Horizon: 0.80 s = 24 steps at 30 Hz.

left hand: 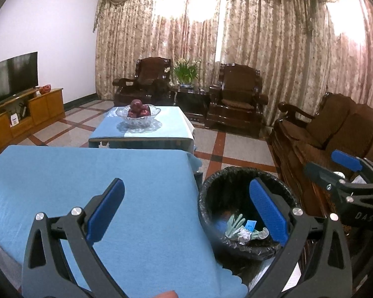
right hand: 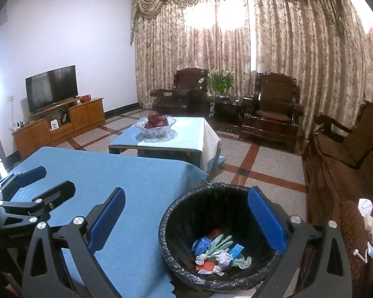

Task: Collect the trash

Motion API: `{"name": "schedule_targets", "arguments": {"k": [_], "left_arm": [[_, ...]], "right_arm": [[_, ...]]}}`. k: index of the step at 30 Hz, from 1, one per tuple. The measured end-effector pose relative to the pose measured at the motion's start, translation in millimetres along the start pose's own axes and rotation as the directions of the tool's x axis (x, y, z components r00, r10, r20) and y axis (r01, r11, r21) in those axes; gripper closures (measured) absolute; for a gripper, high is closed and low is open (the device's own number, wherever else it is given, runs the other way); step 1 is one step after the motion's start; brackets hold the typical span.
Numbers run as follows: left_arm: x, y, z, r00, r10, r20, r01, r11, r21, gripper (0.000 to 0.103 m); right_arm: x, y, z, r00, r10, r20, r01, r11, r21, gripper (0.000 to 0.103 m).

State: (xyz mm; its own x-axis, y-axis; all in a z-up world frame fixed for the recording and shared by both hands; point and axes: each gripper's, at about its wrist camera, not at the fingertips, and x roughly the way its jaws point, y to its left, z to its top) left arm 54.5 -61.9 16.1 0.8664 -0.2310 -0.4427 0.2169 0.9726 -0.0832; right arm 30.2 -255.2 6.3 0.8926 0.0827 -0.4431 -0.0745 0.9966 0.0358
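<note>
A round trash bin (left hand: 226, 173) with a black liner stands on the floor at the right edge of the near table. Inside lies trash (left hand: 238, 228): a pale green glove, crumpled white paper and a blue tag. My left gripper (left hand: 186, 211) is open and holds nothing, with one finger over the blue tablecloth (left hand: 112, 168) and the other over the bin. My right gripper (right hand: 186, 218) is also open and holds nothing, spanning the tablecloth (right hand: 124, 173) and the bin (right hand: 211, 188). The trash (right hand: 218, 250) there also includes blue and orange bits. Each view shows the other gripper (left hand: 320, 160) (right hand: 57, 178) alongside.
A second low table holds a glass bowl of red apples (left hand: 139, 111). A dark wooden sofa (left hand: 335, 129) runs along the right, close to the bin. Two armchairs, a plant, a TV (right hand: 52, 87) on a cabinet and tiled floor lie beyond. White plastic items (right hand: 365, 213) sit at right.
</note>
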Motion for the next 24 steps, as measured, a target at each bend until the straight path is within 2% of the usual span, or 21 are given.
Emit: {"name": "schedule_targets", "arguments": {"k": [24], "left_arm": [[-2.7, 7.0, -1.2, 1.0, 0.0, -0.001, 0.0, 1.0, -0.008, 0.005]], "right_arm": [[-2.0, 4.5, -0.7, 1.0, 0.009, 0.005, -0.009, 1.0, -0.012, 0.006]]}}
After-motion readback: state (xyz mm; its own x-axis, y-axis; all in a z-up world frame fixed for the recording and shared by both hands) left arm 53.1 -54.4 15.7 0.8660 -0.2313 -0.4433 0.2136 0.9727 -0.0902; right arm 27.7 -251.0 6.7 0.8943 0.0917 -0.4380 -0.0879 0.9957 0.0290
